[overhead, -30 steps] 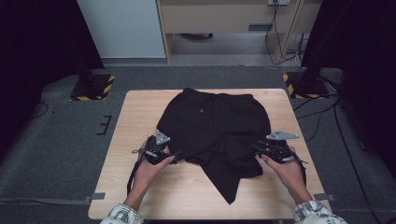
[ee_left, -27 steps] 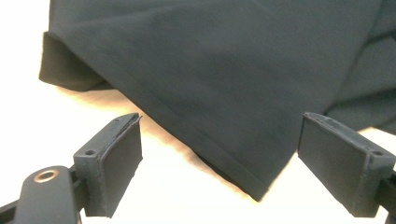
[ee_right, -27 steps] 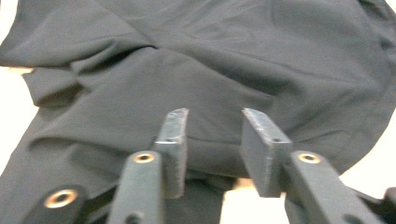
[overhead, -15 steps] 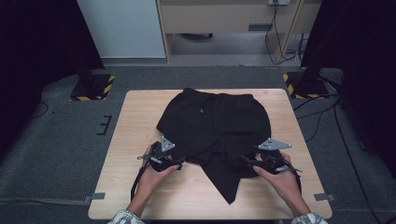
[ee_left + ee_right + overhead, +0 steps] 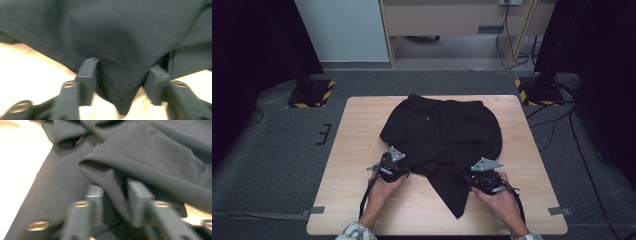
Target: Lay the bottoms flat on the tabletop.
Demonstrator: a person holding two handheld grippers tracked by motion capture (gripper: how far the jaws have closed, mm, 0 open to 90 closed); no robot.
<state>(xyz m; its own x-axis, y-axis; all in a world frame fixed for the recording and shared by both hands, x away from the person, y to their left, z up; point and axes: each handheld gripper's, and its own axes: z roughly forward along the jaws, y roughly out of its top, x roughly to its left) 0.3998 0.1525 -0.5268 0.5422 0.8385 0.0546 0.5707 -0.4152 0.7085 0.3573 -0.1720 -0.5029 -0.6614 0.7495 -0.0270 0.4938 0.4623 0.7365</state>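
I am working over a light wooden table (image 5: 362,150) with rounded corners that stands on grey carpet (image 5: 272,165), and its pale grain shows bare along the left side, the right side and the near edge. A pair of black shorts (image 5: 447,130) lies directly on it, spread across the middle and far half with the waistband toward the far edge, and one loose flap of the fabric runs down toward the near edge in a point. In the left gripper view the shorts' hem rests right on the bright tabletop.
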